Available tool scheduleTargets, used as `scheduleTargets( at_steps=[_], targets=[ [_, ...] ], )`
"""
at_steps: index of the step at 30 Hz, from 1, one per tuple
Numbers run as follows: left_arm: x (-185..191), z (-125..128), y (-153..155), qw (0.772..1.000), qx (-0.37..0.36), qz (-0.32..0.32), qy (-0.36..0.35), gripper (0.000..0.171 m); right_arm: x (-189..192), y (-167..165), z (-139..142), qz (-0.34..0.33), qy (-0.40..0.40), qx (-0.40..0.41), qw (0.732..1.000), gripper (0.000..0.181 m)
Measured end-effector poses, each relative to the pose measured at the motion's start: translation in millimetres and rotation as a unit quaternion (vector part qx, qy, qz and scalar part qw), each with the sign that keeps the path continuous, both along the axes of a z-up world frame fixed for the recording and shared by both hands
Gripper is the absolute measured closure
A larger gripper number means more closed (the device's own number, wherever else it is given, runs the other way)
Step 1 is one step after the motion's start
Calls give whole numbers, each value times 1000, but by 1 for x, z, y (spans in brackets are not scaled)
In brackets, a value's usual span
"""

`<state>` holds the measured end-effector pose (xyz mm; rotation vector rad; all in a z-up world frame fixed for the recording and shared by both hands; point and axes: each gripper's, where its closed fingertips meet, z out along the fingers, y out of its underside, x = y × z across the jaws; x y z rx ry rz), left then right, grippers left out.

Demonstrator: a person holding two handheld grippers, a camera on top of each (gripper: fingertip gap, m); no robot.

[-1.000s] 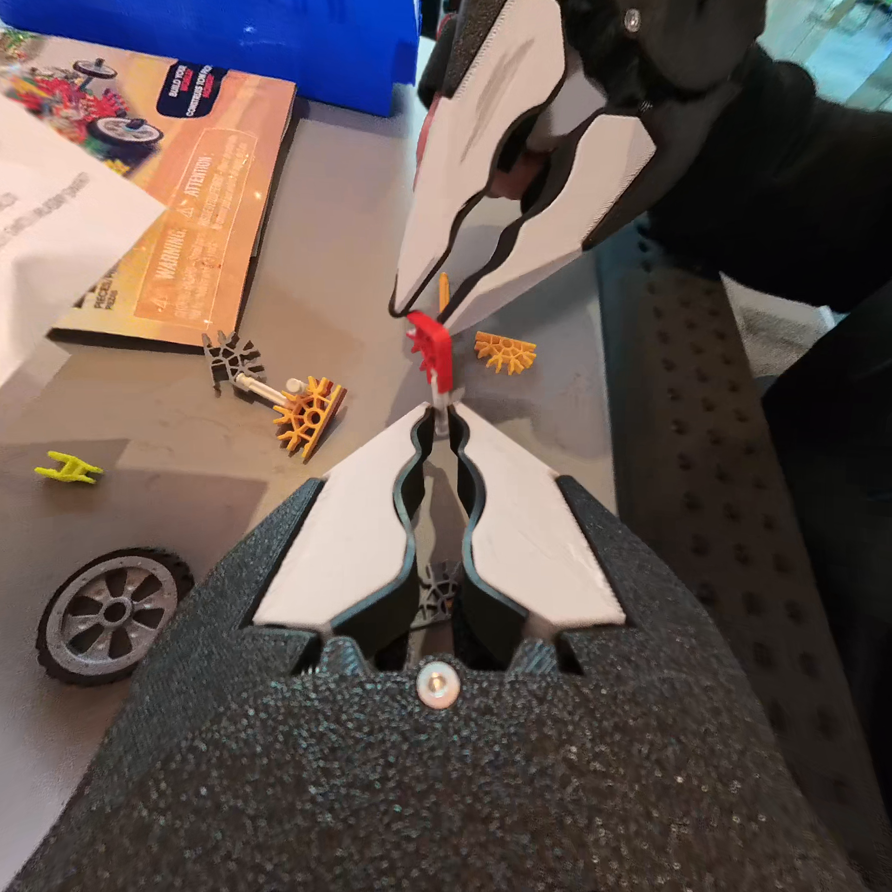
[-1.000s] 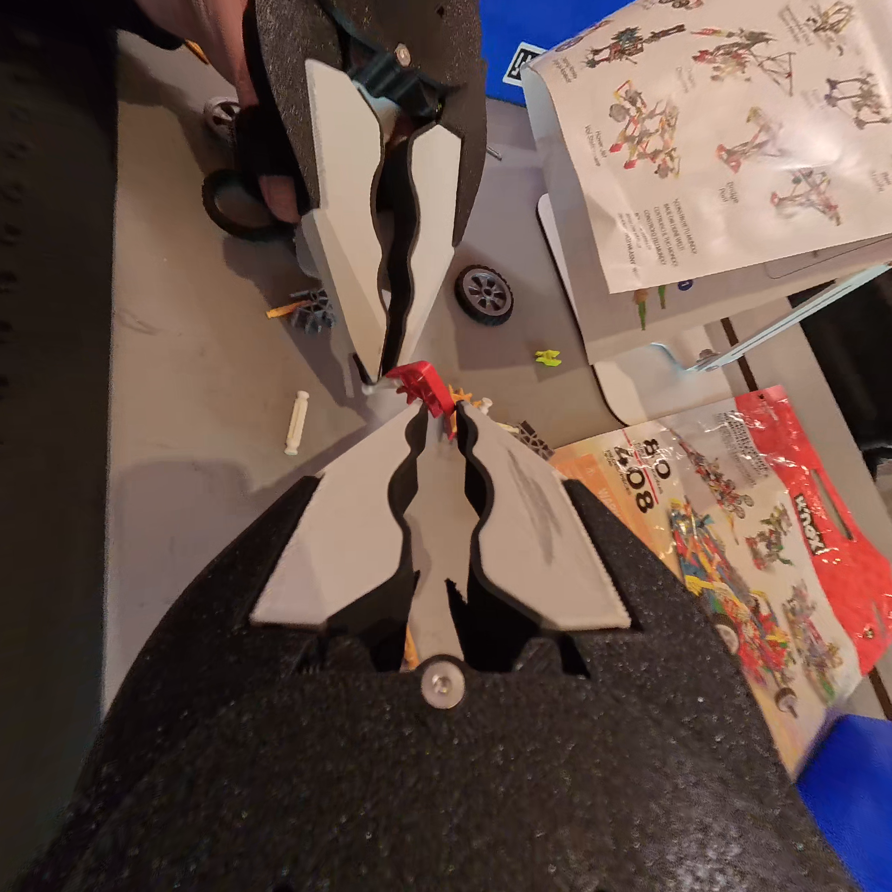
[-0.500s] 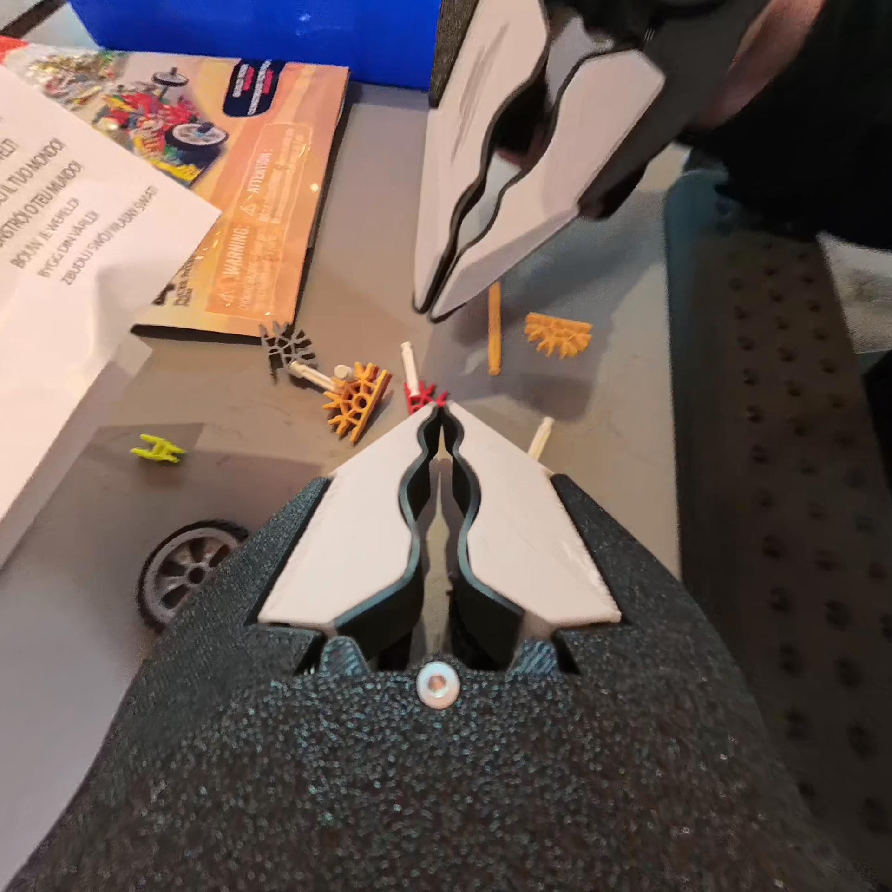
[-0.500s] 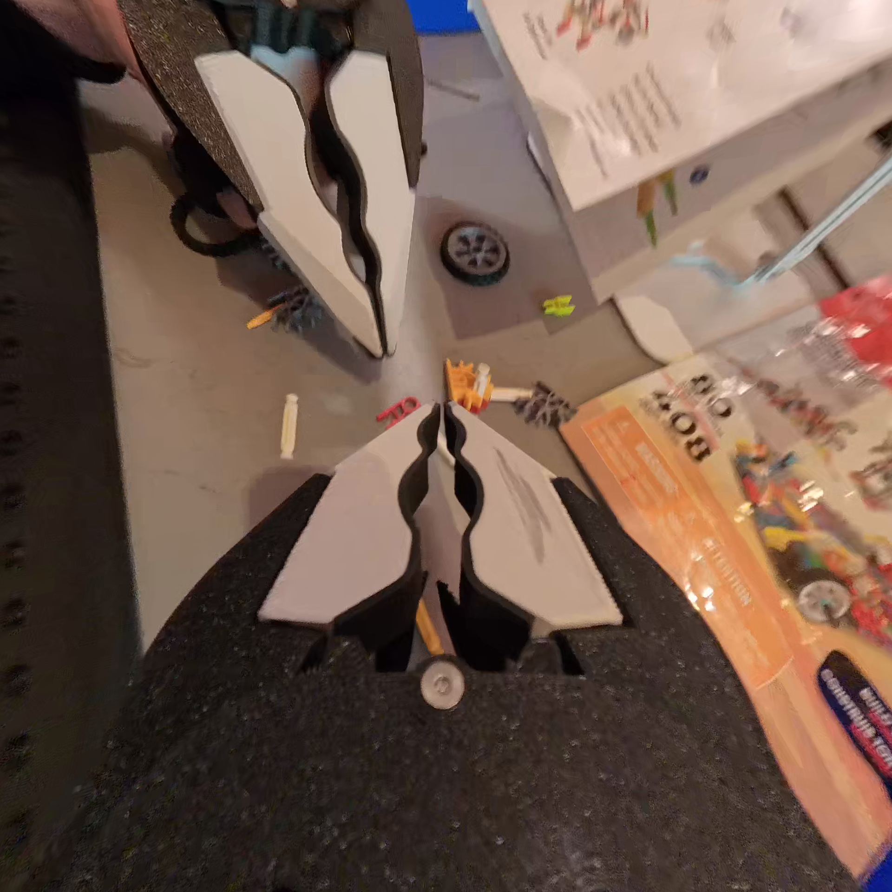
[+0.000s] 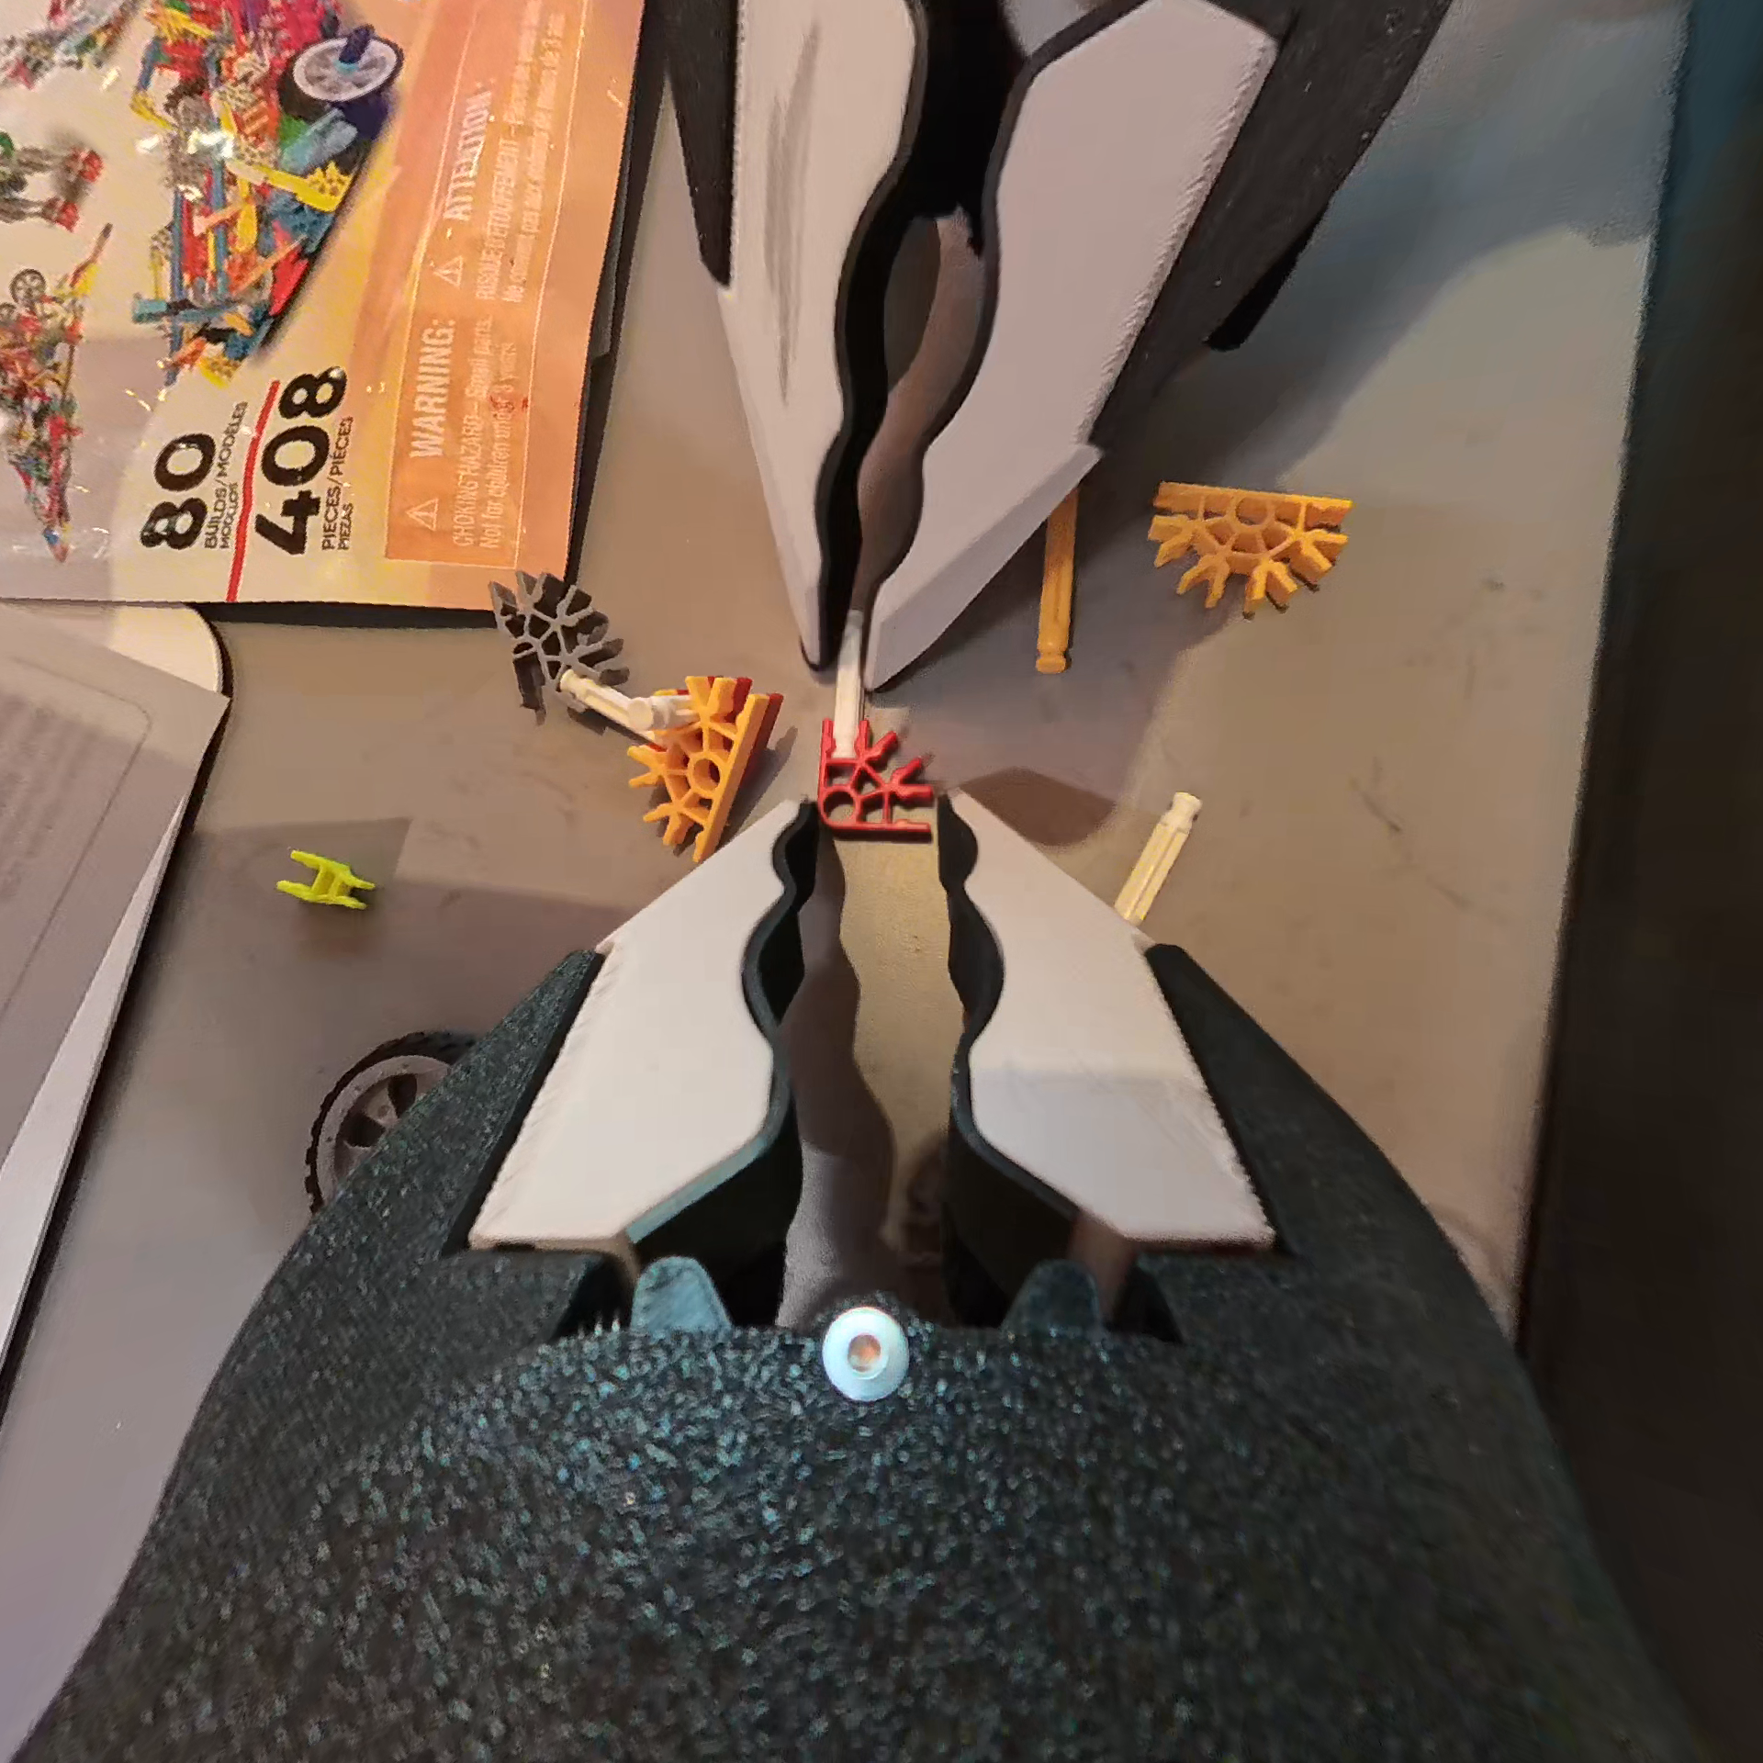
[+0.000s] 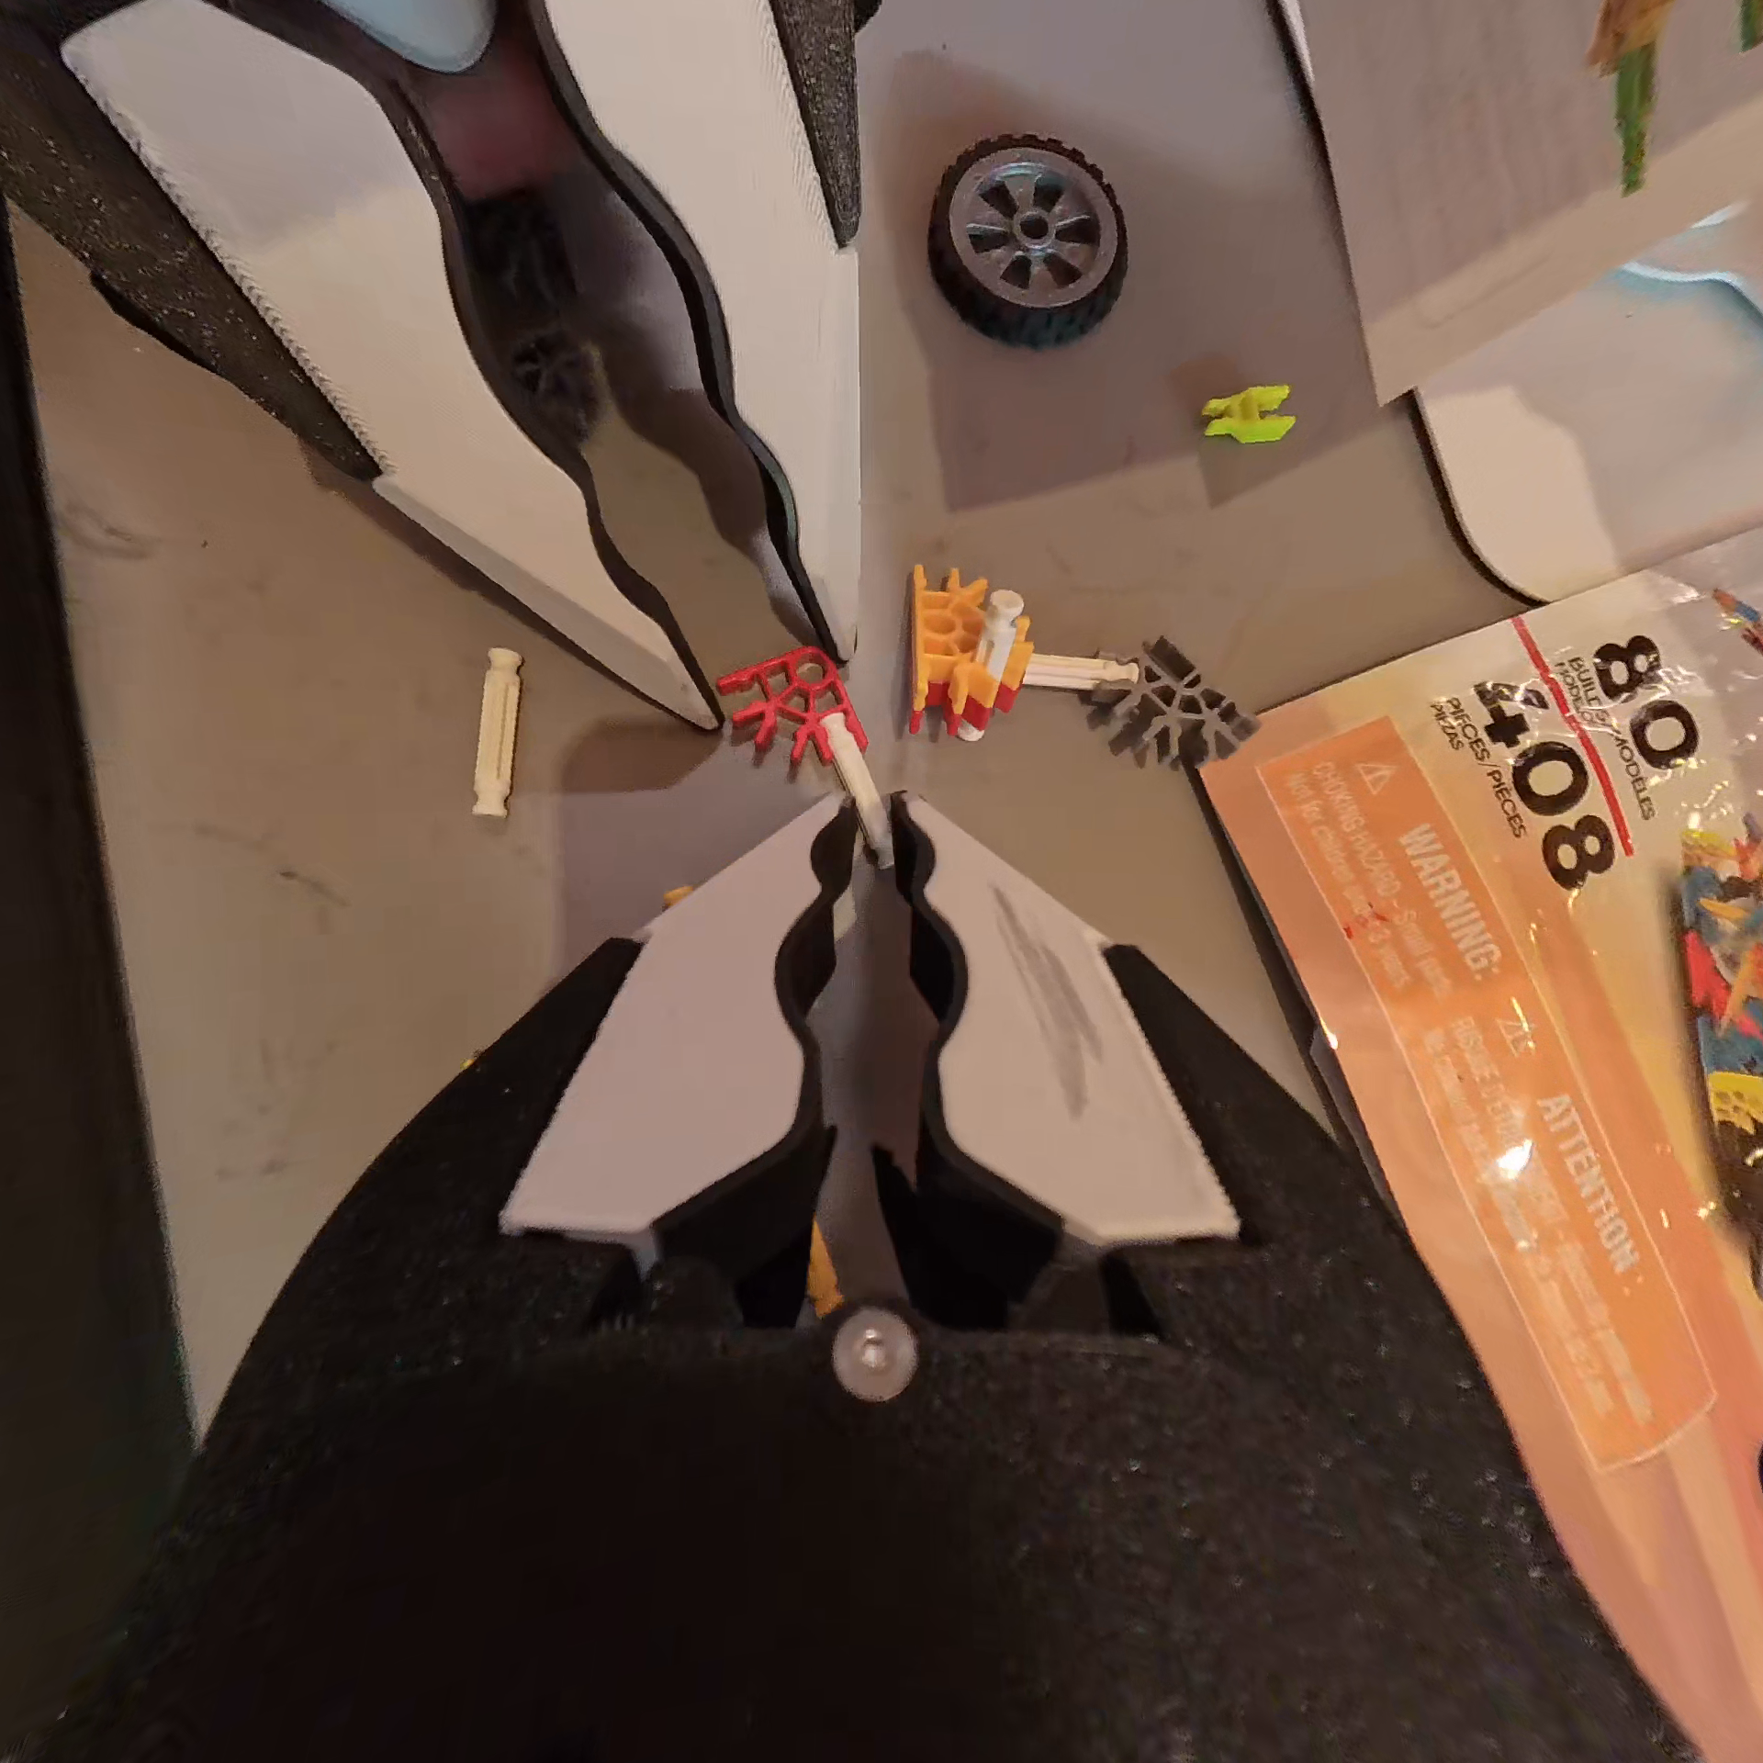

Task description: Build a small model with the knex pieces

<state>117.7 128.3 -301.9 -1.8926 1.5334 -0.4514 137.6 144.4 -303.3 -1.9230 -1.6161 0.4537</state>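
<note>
Red connector (image 5: 870, 788), white rod (image 6: 861, 784), orange connector (image 5: 1248, 542), lime clip (image 5: 327, 880), grey table (image 5: 1336, 725)

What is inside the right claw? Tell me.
A white rod, pinched in the right claw at its tips, its far end plugged into a red connector. Its gripped end is covered.

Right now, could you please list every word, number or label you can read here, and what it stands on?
I will not copy writing; this is where it stands.
On the printed bag: large black numerals, small words, an orange panel of pale print.
On the white sheet: grey print, too blurred to read.
No writing on the left gripper, the right gripper, its white rod or the red connector.
</note>
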Motion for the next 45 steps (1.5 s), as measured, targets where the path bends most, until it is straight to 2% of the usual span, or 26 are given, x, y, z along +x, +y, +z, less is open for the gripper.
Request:
scheduleTargets(
  at_steps=[6,11,14,20,27,32,37,45],
  targets=[
    [0,4,-3,1000,23,-21,-1,150,2,-9,1,34,5,-17,999,177],
    [3,42,2,995,62,-14,-81,145,5,-9,32,62,45,-13,997,177],
    [5,54,9,991,90,-4,-101,147,4,1,48,87,41,12,995,177],
    [-2,50,31,988,115,41,-90,141,-7,28,56,128,-6,59,990,177],
    [-4,38,40,989,117,57,-64,138,-15,45,52,160,-13,58,985,176],
    [-7,33,46,989,114,72,-53,147,-19,51,42,172,-10,44,984,176],
    [-8,28,47,990,108,74,-44,147,-21,53,31,173,-6,25,985,175],
    [-8,29,46,991,85,79,-61,147,-21,50,40,173,18,1,985,175]
  ],
)
